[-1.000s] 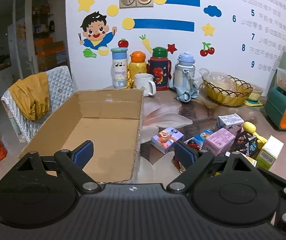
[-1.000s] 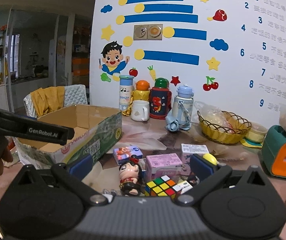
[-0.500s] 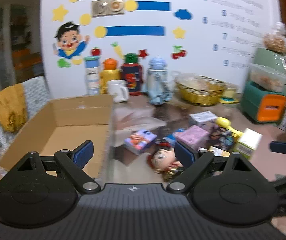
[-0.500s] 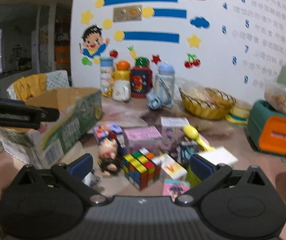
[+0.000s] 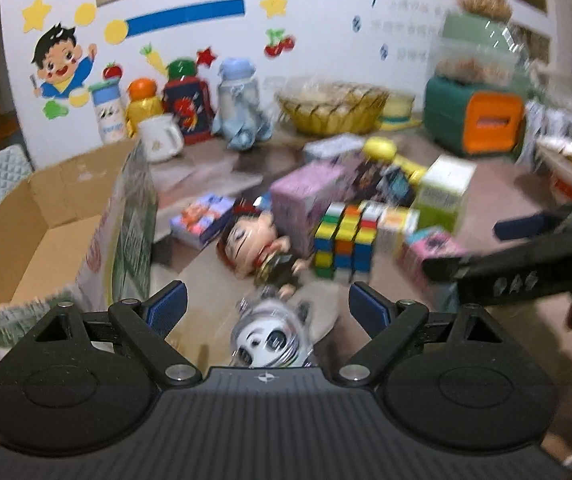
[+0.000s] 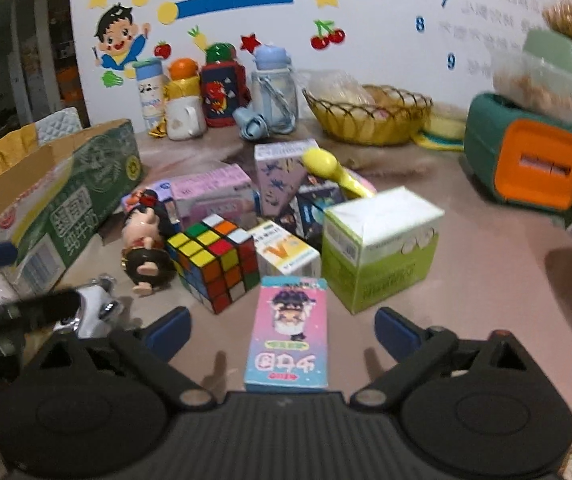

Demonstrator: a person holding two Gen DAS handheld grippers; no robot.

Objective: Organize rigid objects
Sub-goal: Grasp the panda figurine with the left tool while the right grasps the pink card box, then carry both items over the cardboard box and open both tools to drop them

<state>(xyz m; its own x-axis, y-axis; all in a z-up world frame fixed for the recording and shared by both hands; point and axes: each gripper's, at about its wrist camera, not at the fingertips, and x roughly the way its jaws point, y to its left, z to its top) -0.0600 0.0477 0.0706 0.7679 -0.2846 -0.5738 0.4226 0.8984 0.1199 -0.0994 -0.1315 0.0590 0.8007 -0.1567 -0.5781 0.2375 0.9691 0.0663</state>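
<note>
Both claws hang low over the toy pile on the bench (image 6: 485,280). Left claw (image 5: 266,306) gapes wide, nothing gripped; a small white figurine (image 5: 272,340) lies betw its fingers, pads clear of it. Right claw (image 6: 282,326) also spread, its jaws have just been closing a bit, w/ a pink card box (image 6: 287,334) flat betw them, untouched. Rubik's cube (image 6: 216,260) sits just behind, beside a cartoon doll (image 6: 146,240) & a green-white carton (image 6: 379,248). Open cardboard box (image 5: 30,236) stands at left, against the bench edge.
</note>
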